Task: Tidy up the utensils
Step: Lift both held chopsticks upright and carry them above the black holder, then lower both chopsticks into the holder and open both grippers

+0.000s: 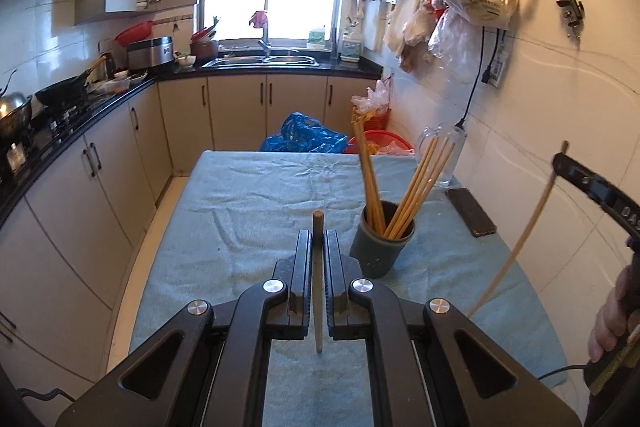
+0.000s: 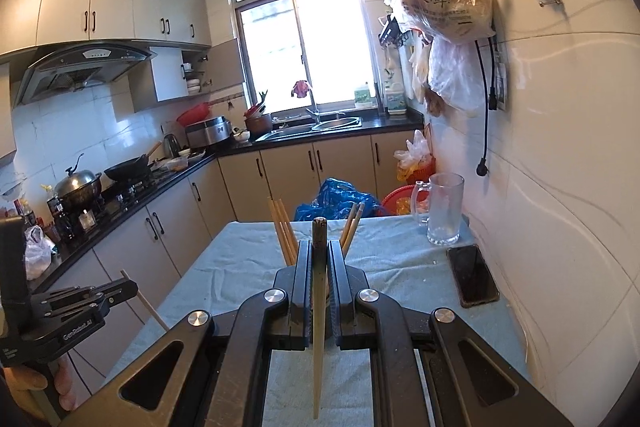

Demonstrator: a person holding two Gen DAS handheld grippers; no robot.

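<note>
glass mug (image 2: 443, 209) and phone (image 2: 473, 275) flank the chopstick holder (image 1: 382, 245).

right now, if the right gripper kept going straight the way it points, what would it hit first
Most likely the dark chopstick holder: in the right wrist view it sits almost hidden directly behind the right gripper, which is shut on a chopstick. The gap between them is hard to judge.

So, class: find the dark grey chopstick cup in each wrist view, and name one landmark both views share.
Left wrist view: the chopstick cup stands in plain sight on the blue cloth, just right of centre, beyond the left gripper.
Right wrist view: mostly hidden behind the right gripper; only its chopsticks stick up.
Shared landmark: the glass mug by the wall.
</note>
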